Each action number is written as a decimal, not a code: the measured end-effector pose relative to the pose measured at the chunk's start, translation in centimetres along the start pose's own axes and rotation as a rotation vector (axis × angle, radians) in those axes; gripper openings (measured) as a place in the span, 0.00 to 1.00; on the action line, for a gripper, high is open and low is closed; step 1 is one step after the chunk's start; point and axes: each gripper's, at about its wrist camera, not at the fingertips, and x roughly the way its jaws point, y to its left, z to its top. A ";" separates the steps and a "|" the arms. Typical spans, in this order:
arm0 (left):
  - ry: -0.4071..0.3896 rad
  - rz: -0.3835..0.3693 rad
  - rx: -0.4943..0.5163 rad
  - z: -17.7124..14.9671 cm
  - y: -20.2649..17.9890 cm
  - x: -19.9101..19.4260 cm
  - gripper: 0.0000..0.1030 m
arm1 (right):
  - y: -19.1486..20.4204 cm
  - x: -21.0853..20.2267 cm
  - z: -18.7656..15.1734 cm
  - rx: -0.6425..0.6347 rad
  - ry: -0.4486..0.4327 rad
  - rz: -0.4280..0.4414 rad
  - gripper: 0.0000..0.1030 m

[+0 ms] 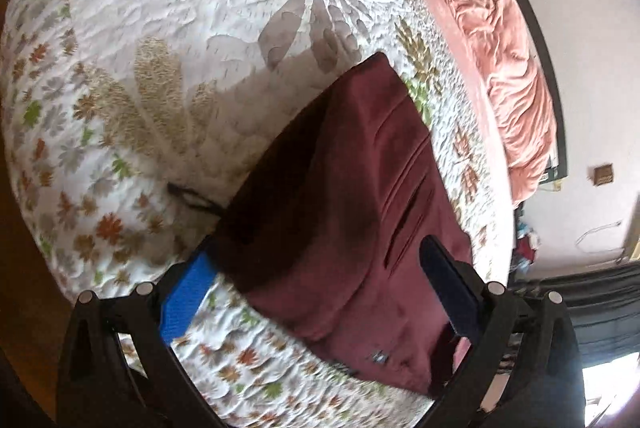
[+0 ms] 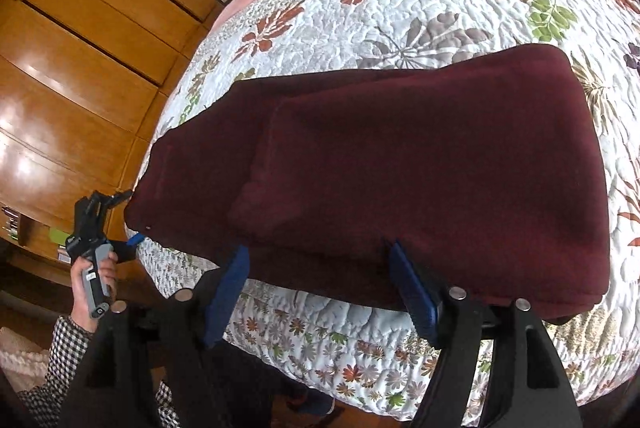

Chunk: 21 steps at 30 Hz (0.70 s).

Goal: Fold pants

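Observation:
Dark maroon pants [image 2: 400, 164] lie folded into a thick oblong on the floral quilt [image 2: 440, 8], near the bed's front edge. My right gripper [image 2: 317, 247] is open, its blue pads [image 2: 228, 292] straddling the near long edge of the pants without pinching the cloth. In the left wrist view the pants [image 1: 340, 188] stretch away from my left gripper [image 1: 316, 252], whose jaws stand wide. One blue pad [image 1: 184, 300] is beside the cloth's end and the other is over it. A black drawstring [image 1: 192, 196] pokes out at the left. The right wrist view shows the left gripper [image 2: 120, 220] held in a hand [image 2: 102, 268] at the pants' left end.
A crumpled pink blanket [image 1: 500, 68] is heaped at the far side of the bed. A wooden wardrobe [image 2: 80, 48] stands left of the bed. The quilt drops off the front edge [image 2: 320, 356] just under my fingers. A checked sleeve [image 2: 60, 348] is at the lower left.

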 end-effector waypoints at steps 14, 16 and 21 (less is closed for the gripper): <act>-0.018 -0.063 -0.031 -0.3 0.1 1.0 0.78 | 0.2 0.7 0.3 -0.011 0.001 -0.013 0.77; -0.036 -0.058 -0.015 -0.7 0.5 1.7 0.79 | 0.2 0.7 0.2 -0.017 -0.001 -0.014 0.78; -0.046 -0.057 -0.011 -2.4 -1.6 2.1 0.68 | 0.5 1.1 0.3 -0.022 -0.004 -0.020 0.82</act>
